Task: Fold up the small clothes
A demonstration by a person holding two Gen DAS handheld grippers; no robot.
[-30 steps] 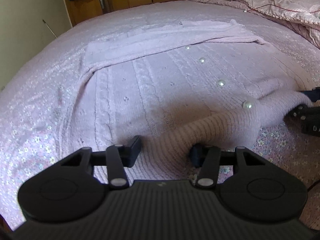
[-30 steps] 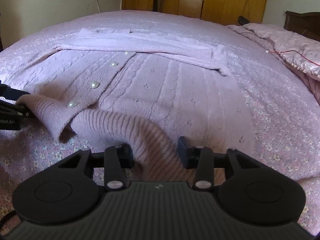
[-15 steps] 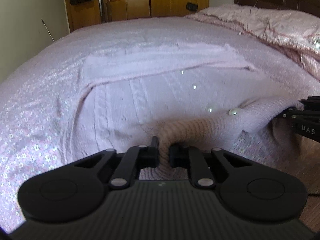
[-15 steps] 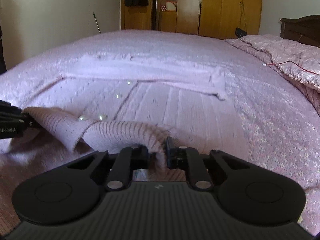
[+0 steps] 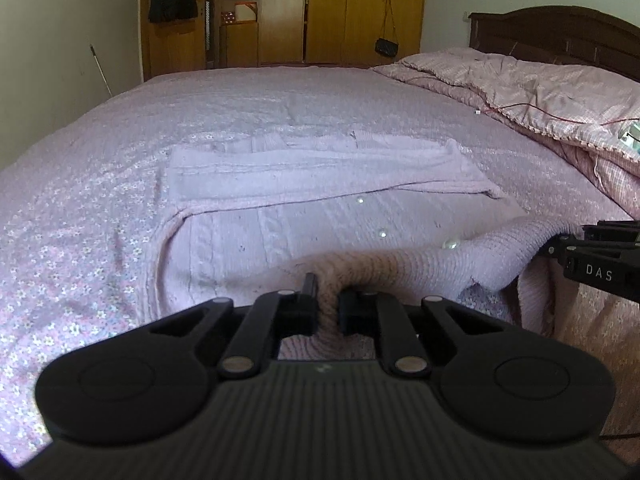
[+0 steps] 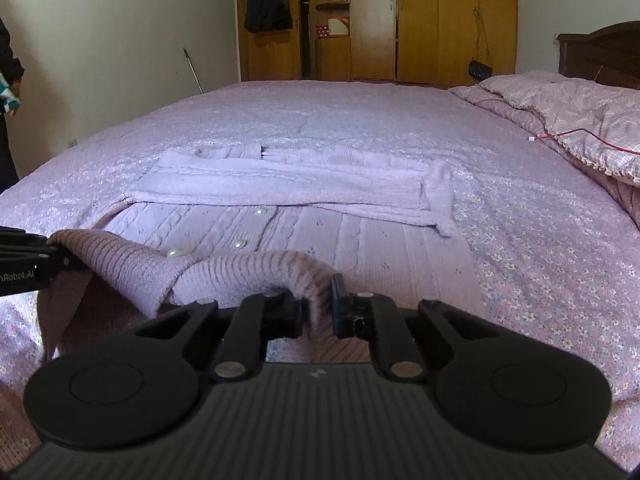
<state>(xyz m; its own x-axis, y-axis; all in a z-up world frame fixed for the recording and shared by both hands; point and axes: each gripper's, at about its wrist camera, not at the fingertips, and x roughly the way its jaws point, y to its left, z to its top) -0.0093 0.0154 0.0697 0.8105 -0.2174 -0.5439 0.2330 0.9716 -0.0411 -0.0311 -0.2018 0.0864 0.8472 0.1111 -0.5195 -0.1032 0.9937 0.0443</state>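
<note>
A small lilac knitted cardigan [image 5: 280,224] with pearl buttons lies on the bed, its sleeves folded across the far part; it also shows in the right wrist view [image 6: 360,236]. My left gripper [image 5: 328,308] is shut on the ribbed hem at the near left corner and holds it lifted. My right gripper [image 6: 316,308] is shut on the ribbed hem at the near right corner, also lifted. The hem sags between them. Each gripper shows at the edge of the other's view: the right one [image 5: 600,264], the left one [image 6: 24,264].
The bed has a lilac floral cover [image 5: 80,208]. A pink quilt [image 5: 540,96] is bunched at the right by the dark headboard. Wooden wardrobes [image 6: 420,20] stand beyond the bed's far edge. A person stands at the far left [image 6: 8,92].
Both grippers closed on the cardigan's near hem and lifted it off the bed. The views have tilted up toward the room.
</note>
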